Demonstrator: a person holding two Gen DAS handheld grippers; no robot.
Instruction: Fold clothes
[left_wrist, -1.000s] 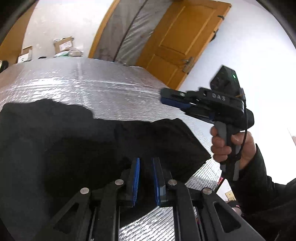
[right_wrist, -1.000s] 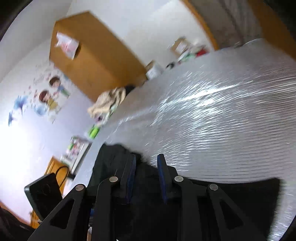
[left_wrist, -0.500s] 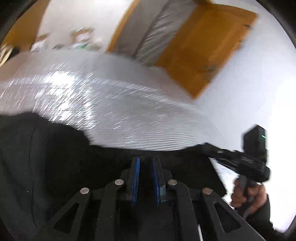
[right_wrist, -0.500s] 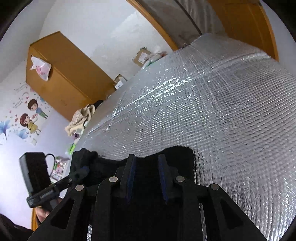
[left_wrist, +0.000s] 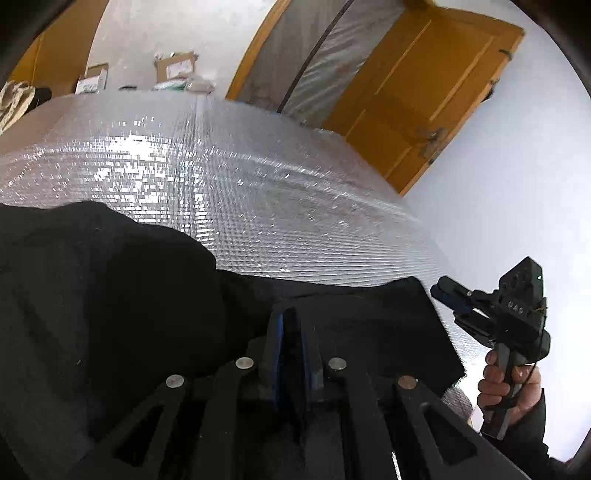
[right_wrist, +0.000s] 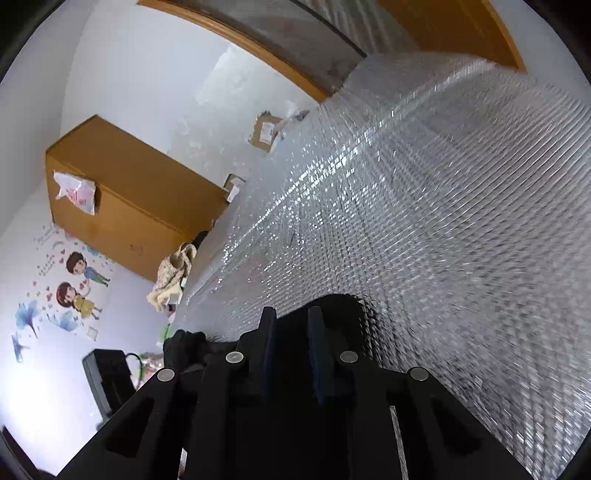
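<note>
A black garment (left_wrist: 122, 295) lies on the silver quilted table cover (left_wrist: 229, 184), filling the near left of the left wrist view. My left gripper (left_wrist: 290, 321) has its blue pads close together over the garment's near edge, pinching a fold of cloth. My right gripper shows at the right of that view (left_wrist: 441, 291), hand-held just off the garment's right corner, jaws nearly together and empty. In the right wrist view my right gripper (right_wrist: 290, 325) has a gap between its pads, above a black corner of the garment (right_wrist: 343, 306).
The silver cover (right_wrist: 424, 203) stretches far ahead. An orange door (left_wrist: 424, 92) stands behind the table. Cardboard boxes (left_wrist: 175, 68) sit at the far edge. A wooden cabinet (right_wrist: 122, 192) and a pile of light cloth (right_wrist: 171, 273) are at the left.
My left gripper closed on the garment and pulled it toward the near edge, flattening it. My right gripper dropped lower to the right of the garment and turned.
</note>
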